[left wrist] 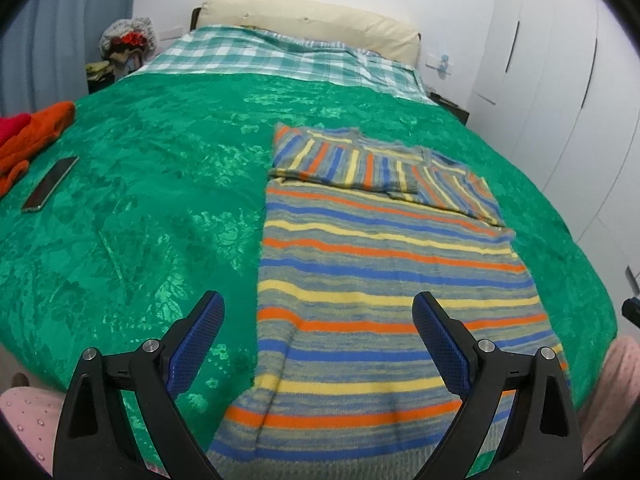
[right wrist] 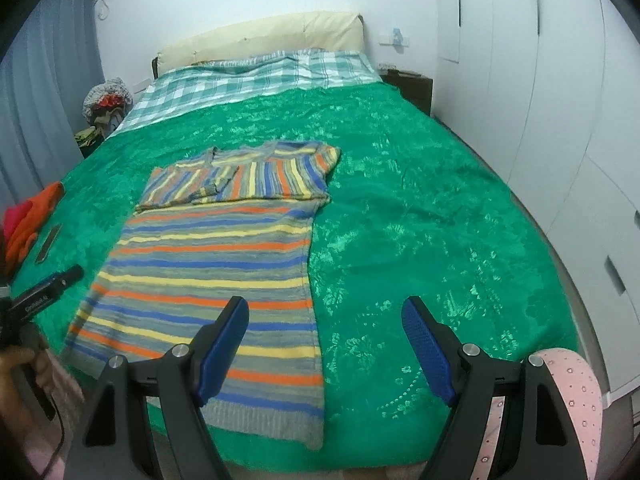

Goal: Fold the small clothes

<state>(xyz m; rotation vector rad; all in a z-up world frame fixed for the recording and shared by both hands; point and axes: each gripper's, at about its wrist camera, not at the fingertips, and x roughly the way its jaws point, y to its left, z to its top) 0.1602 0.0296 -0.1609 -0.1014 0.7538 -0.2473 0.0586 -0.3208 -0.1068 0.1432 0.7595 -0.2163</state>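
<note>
Both sleeves lie folded across the striped sweater [left wrist: 384, 264] on the bed [left wrist: 160, 200] ahead of your spread, empty left hand-held gripper [left wrist: 318, 316] and right hand-held gripper [right wrist: 324, 320]; bottom-up fold's left, I'd say.

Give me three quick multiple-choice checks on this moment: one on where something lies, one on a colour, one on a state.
1. Where does the phone lie?
A. on the green bedspread, left of the striped sweater
B. on the sweater
C. on the pillow

2. What colour are the gripper pads?
A. red
B. blue
C. white

3. How do the sweater's sleeves lie?
A. spread out to the sides
B. hanging off the bed
C. folded in across the chest

Answers:
1 A: the phone sits on bare bedspread beside the orange garment.
2 B: both the left gripper and right gripper show blue pads.
3 C: vertical-striped sleeves overlap the sweater's upper part.
</note>
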